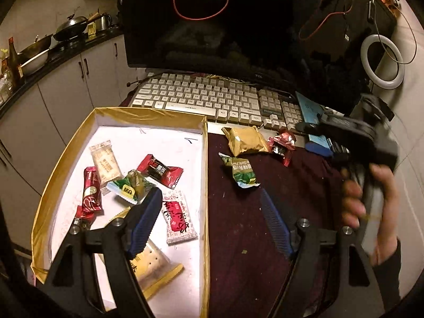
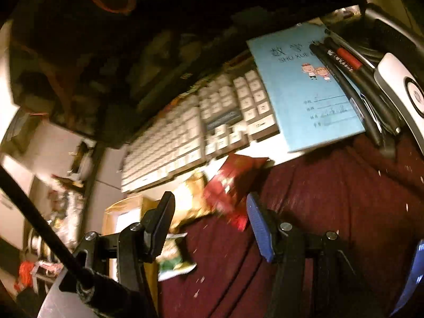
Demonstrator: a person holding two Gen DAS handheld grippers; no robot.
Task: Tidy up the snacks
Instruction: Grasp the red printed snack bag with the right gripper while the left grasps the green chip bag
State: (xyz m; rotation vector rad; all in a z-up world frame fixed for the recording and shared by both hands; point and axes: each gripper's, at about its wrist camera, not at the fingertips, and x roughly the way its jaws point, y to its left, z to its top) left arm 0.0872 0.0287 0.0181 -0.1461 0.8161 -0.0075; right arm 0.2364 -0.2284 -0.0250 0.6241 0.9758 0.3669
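Three wrapped snacks lie loose on the maroon-clothed tabletop (image 1: 278,185) near the keyboard edge: gold foil packet (image 1: 246,140), red wrapper (image 2: 230,185), green packet (image 1: 242,171). Right tool (image 2: 212,225), fingers apart and empty, is nearest, the red wrapper straight ahead; left tool (image 1: 212,212), also apart, hovers over the gold-rimmed white box (image 1: 204,185).

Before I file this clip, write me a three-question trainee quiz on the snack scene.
1. True or false: the gold packet already lies inside the gold-rimmed box.
2. How many snacks lie on the maroon cloth outside the box?
3. The left gripper is: A) open and empty, B) shut on a red wrapper.

Key:
1. False; it lies on the cloth near the keyboard.
2. Three: the gold packet, the green packet and the red packet.
3. A.
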